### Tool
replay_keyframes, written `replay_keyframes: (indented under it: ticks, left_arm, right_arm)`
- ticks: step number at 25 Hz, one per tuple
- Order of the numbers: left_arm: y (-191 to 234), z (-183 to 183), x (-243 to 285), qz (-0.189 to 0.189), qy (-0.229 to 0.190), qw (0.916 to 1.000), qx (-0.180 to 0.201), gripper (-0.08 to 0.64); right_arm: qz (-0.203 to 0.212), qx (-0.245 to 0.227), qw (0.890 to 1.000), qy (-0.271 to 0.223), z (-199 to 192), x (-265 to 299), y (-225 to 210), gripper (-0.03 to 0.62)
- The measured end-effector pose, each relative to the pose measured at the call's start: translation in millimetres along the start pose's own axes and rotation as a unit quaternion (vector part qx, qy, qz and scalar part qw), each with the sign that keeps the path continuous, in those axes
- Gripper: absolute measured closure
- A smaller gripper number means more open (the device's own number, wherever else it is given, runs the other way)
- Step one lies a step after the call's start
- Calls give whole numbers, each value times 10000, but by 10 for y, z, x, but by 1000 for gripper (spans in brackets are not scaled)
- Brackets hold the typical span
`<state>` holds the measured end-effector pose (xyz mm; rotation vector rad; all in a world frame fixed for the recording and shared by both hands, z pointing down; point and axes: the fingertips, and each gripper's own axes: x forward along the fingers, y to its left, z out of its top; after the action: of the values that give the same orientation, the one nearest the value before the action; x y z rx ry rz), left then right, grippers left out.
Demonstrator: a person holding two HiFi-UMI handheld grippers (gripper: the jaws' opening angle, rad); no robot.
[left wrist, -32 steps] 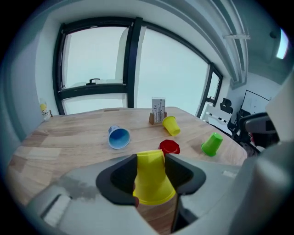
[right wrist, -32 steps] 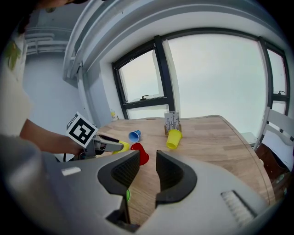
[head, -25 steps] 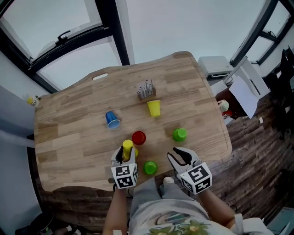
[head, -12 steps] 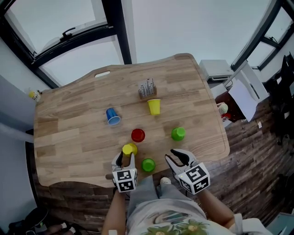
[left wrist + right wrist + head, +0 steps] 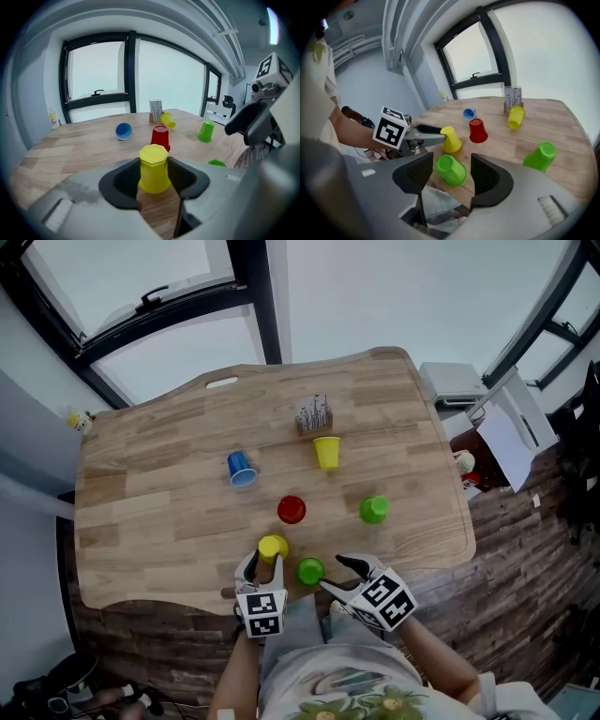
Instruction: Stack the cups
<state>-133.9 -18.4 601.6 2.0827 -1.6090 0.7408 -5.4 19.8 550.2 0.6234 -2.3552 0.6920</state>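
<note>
An upside-down yellow cup (image 5: 153, 168) stands on the wooden table (image 5: 159, 512) near its front edge, and my left gripper (image 5: 153, 177) is shut on its sides. In the head view that yellow cup (image 5: 272, 547) is just ahead of the left gripper (image 5: 263, 564). Beside it on the right is a tilted, upside-down green cup (image 5: 451, 169). The jaws of my right gripper (image 5: 451, 177) are opening around it, and the pads are clear of it. The head view shows the green cup (image 5: 309, 570) just left of the right gripper (image 5: 331, 575).
Farther out are an upside-down red cup (image 5: 292, 509), a second green cup (image 5: 373, 509), a yellow cup (image 5: 326, 452) and a blue cup (image 5: 241, 468) lying on their sides, and a small card stand (image 5: 314, 414). The table's front edge is right under both grippers.
My right gripper has swung left to the green cup and its jaws have spread around it. The left gripper stays on the yellow cup.
</note>
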Motion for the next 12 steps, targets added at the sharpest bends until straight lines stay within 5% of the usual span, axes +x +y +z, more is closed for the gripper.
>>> replay_keyframes:
  ticks: [12]
  left_arm:
    - [-14, -11, -173, 7, -119, 9999, -14, 368]
  right_arm:
    - [16, -788, 9928, 901, -348, 554, 186, 310]
